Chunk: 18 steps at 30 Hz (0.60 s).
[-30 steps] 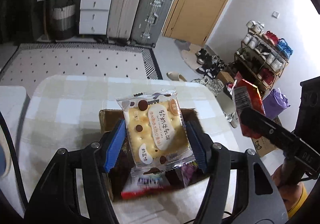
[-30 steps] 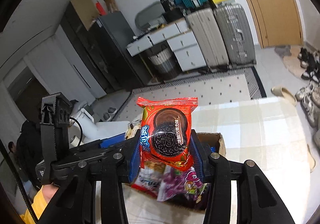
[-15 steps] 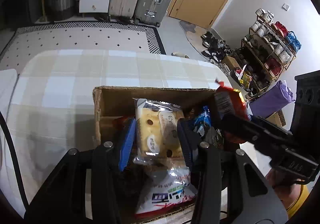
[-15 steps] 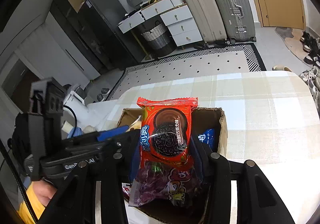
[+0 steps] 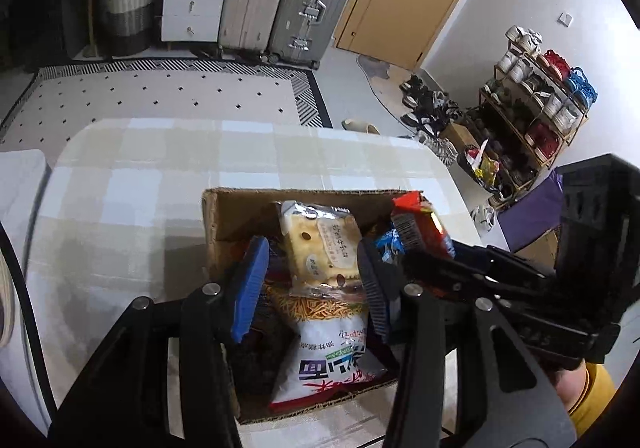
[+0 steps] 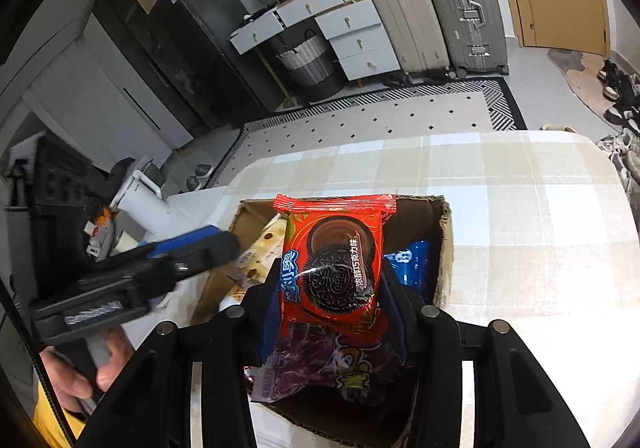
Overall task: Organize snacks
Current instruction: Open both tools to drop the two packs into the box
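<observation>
**Two packets at the box**

The table [image 5: 120, 184] carries my box [image 5: 212, 216], part full. My right gripper [image 6: 330, 280] pinches the red cookie packet [image 6: 336, 264] by its side edges, above the box. My left gripper [image 5: 308, 280] has just been opening; the cracker packet [image 5: 320, 244] stands between spread jaws, inside the box. Both are light, slick and crushable: I judge edge holds safest.
</observation>
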Tool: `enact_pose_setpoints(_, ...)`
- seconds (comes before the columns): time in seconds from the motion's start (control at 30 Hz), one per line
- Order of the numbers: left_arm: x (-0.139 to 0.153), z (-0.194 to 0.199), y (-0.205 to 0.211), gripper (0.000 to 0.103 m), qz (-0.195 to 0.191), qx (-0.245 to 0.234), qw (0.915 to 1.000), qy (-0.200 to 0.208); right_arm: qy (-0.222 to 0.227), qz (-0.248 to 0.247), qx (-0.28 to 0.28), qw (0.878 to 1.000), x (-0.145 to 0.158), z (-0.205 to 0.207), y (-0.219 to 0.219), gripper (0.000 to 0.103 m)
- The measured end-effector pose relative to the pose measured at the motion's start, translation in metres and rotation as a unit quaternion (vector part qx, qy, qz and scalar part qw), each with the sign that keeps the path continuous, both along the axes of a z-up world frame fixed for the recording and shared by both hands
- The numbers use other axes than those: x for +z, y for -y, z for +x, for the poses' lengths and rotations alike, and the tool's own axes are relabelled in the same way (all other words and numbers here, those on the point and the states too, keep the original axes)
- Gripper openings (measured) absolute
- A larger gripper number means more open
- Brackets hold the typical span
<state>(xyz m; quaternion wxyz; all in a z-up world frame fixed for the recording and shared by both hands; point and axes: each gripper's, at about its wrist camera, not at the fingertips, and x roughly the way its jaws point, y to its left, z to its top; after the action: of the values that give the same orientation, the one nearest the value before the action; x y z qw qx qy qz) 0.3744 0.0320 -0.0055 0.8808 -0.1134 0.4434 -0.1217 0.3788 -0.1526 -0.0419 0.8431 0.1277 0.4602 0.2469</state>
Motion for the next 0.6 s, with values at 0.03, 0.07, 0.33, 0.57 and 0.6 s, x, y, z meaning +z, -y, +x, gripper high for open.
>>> enact_pose_setpoints(0.03,0.004,-0.003,0.0,0.044,-0.001,-0.002,1.0,0.003,-0.001,-0.001,-0.001,1.0,0.0,0.001,0.001,0.045)
enact_pose_setpoints(0.07,0.007,-0.006,0.0,0.045,-0.001,-0.005,1.0,0.005,-0.002,-0.004,-0.004,1.0,0.0,0.002,0.001,0.045)
enact_pose_setpoints(0.33,0.033,-0.033,0.008,0.049,0.014,-0.014,0.9992,0.035,0.015,-0.031,-0.014,0.999,0.005,-0.001,-0.001,0.05)
enact_pose_setpoints(0.57,0.041,-0.045,0.008,0.055,0.01,-0.009,0.9992,0.038,0.051,-0.055,-0.016,0.997,0.02,-0.012,-0.002,0.051)
enact_pose_setpoints(0.6,0.042,-0.048,0.007,0.056,0.009,-0.007,0.9992,0.038,0.057,-0.055,-0.014,0.997,0.023,-0.015,-0.002,0.051)
